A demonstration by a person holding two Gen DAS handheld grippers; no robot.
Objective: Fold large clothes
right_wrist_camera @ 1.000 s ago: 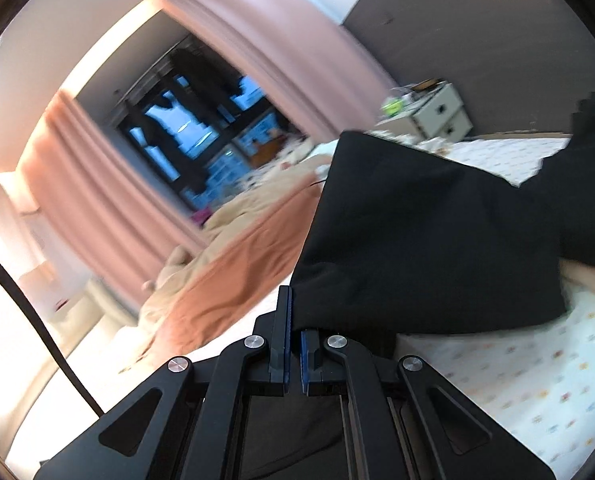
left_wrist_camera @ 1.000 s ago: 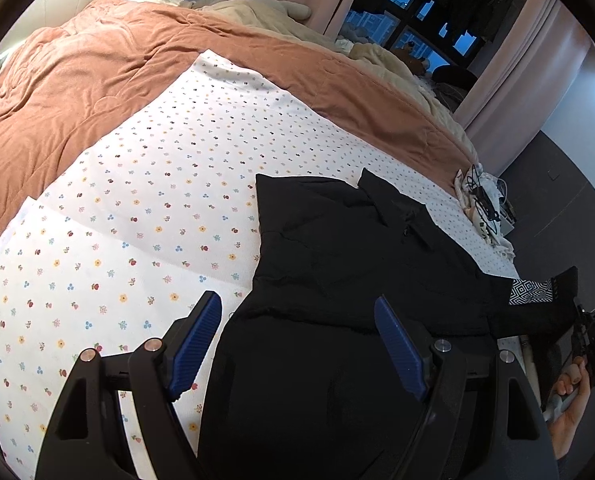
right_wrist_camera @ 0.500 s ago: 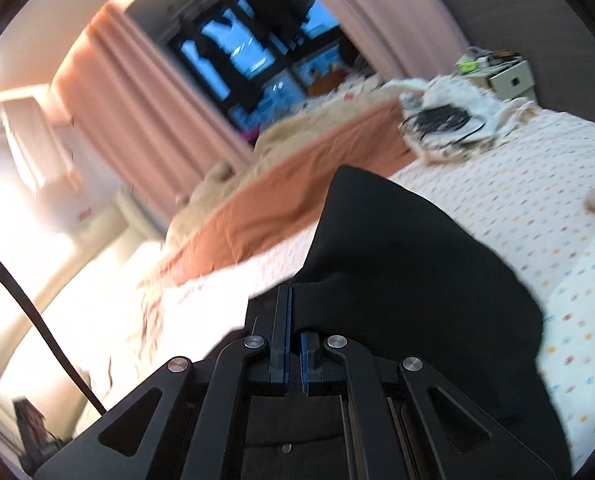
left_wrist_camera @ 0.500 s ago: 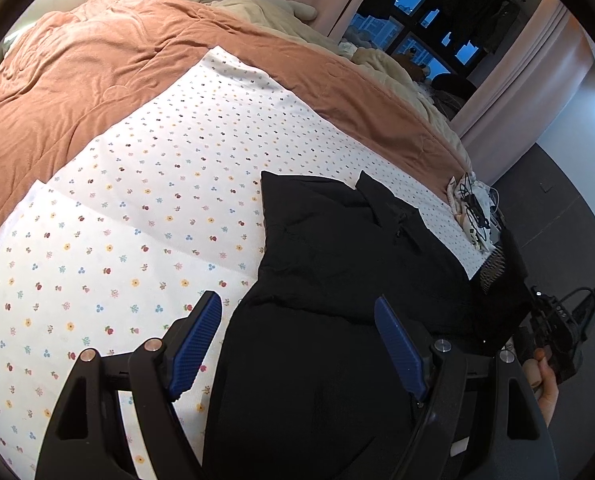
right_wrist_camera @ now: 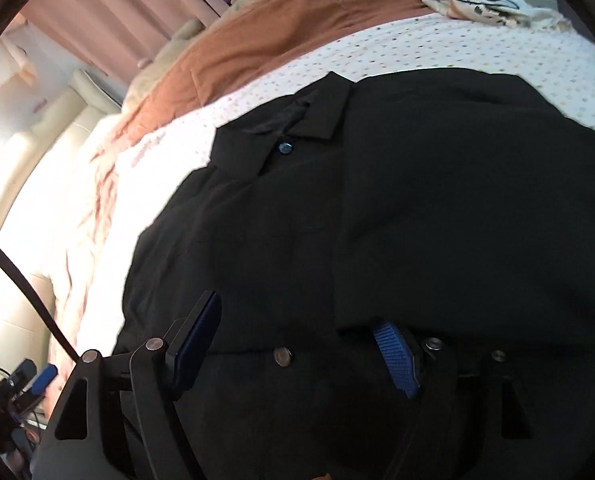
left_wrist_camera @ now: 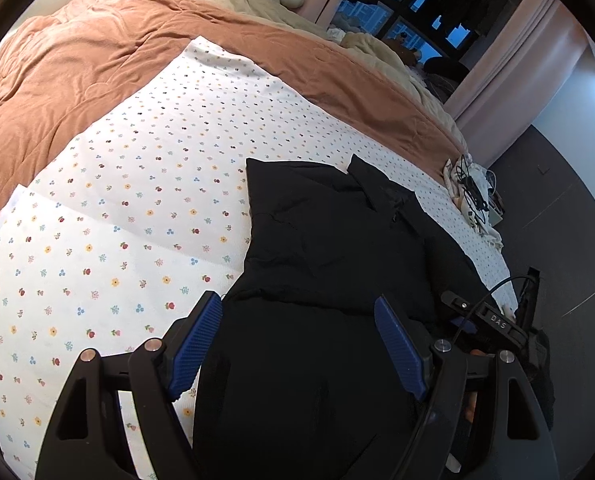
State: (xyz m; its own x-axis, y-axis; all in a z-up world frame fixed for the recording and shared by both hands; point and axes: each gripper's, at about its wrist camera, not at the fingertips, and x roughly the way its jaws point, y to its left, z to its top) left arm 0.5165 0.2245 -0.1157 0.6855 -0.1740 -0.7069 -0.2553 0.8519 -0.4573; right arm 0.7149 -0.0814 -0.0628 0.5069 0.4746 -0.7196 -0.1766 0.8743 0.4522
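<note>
A large black collared shirt [left_wrist_camera: 329,248] lies on the white flowered sheet [left_wrist_camera: 137,208] on the bed. Its side panels lie folded in over the middle. My left gripper [left_wrist_camera: 297,344] is open and empty just above the shirt's lower part. The right gripper shows at the right edge of the left wrist view [left_wrist_camera: 493,320], low beside the shirt. In the right wrist view the shirt [right_wrist_camera: 397,208] fills the frame, collar and button at the top. My right gripper [right_wrist_camera: 301,344] is open just over it, with a fold of cloth draped over its right finger [right_wrist_camera: 395,356].
An orange-brown duvet [left_wrist_camera: 97,64] covers the far side of the bed. A pale cloth with black cables [left_wrist_camera: 473,196] lies at the bed's far right corner. Pink curtains and a dark window stand behind. Dark floor lies to the right.
My right gripper was shut on a lifted flap of the shirt. It has swung the flap over onto the shirt, come down and opened. My left gripper stayed open, almost still.
</note>
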